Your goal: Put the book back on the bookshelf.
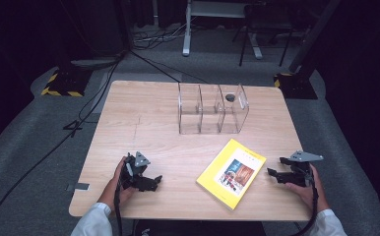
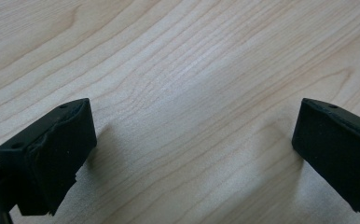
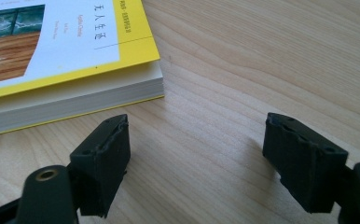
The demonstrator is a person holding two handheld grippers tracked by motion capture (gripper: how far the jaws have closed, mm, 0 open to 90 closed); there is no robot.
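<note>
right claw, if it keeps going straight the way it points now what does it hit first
Most likely the yellow book: the open right claw points toward its page edge over bare table, though it may pass just beside the corner.

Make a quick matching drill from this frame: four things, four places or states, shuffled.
Things:
1. yellow book
2. clear divided organizer
3. left tongs
4. right tongs

Places or states:
A. open, over bare wood at the table's near left
B. stands upright at the far side of the table
C. lies flat, cover up, near the front edge
D. open, just right of the book, apart from it

Pairs: 1-C, 2-B, 3-A, 4-D
</note>
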